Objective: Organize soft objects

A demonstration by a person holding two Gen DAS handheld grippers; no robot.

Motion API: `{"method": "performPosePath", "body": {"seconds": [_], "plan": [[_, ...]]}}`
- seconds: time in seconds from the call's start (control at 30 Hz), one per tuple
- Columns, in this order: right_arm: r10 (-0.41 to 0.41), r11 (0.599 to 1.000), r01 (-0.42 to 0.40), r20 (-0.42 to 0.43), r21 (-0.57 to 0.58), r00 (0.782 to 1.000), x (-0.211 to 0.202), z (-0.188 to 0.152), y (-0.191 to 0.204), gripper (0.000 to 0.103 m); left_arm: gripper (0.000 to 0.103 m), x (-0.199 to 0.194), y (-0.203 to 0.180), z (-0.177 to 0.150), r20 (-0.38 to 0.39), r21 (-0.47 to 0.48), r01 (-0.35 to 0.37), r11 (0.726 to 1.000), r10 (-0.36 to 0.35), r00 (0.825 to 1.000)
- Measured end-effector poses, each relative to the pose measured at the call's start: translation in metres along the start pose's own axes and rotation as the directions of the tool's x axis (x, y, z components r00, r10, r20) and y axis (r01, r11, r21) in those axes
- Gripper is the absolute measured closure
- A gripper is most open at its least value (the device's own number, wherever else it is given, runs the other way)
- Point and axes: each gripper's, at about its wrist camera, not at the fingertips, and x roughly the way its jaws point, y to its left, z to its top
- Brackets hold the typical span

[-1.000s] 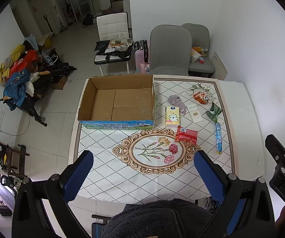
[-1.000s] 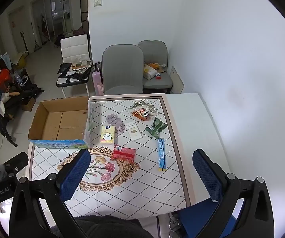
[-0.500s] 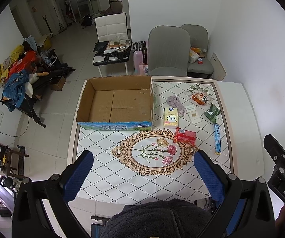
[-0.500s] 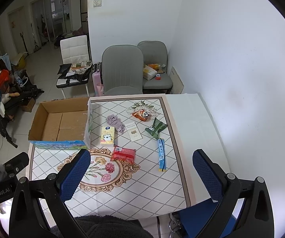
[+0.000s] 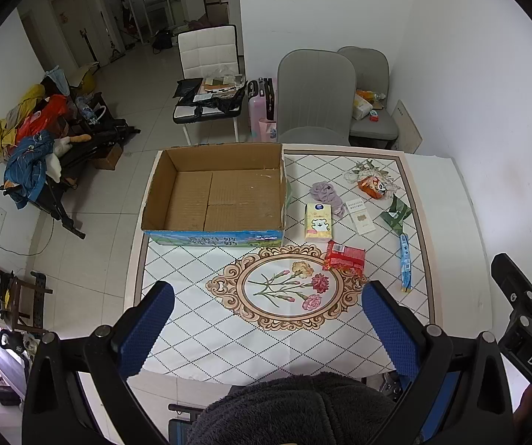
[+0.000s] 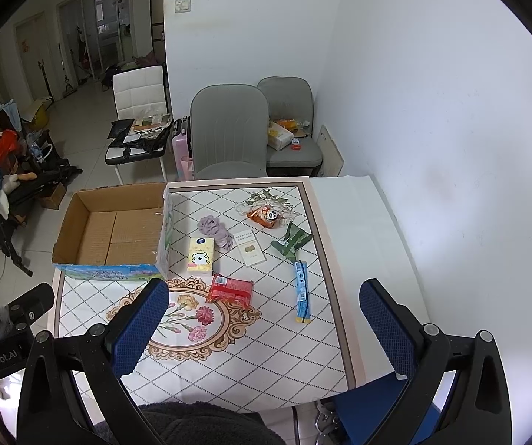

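An empty cardboard box (image 5: 221,194) (image 6: 117,230) sits at the table's back left. Right of it lie a yellow tissue pack (image 5: 317,221) (image 6: 201,255), a purple cloth (image 5: 326,193) (image 6: 214,229), a red packet (image 5: 344,257) (image 6: 230,290), a white card (image 5: 360,216) (image 6: 251,247), an orange panda pouch (image 5: 372,186) (image 6: 266,217), a green packet (image 5: 397,215) (image 6: 291,241) and a blue tube (image 5: 405,262) (image 6: 301,291). My left gripper (image 5: 266,319) and right gripper (image 6: 264,319) are both open and empty, held high above the table's near edge.
The table (image 5: 199,341) has a diamond-patterned cloth with a flower medallion. Two grey chairs (image 5: 314,100) stand behind it, a white wall is on the right. A white chair with clutter (image 5: 208,74) and piled clothes (image 5: 32,137) are on the floor at left.
Both grippers have risen and drawn back slightly, so the table and its objects look a little smaller and farther. Nothing on the table has moved.
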Motion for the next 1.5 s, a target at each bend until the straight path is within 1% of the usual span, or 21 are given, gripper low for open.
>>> {"method": "performPosePath", "body": {"seconds": [0.9, 1.5], "plan": [[-0.002, 1.0, 0.002, 0.009, -0.002, 1.0, 0.003, 0.004, 0.005, 0.0, 0.0, 0.005, 0.003, 0.013, 0.008, -0.006, 0.009, 1.0, -0.009, 1.0], [0.005, 1.0, -0.005, 0.011, 0.007, 1.0, 0.004, 0.002, 0.002, 0.0, 0.0, 0.003, 0.003, 0.012, 0.012, -0.005, 0.011, 1.0, -0.011, 1.0]]}}
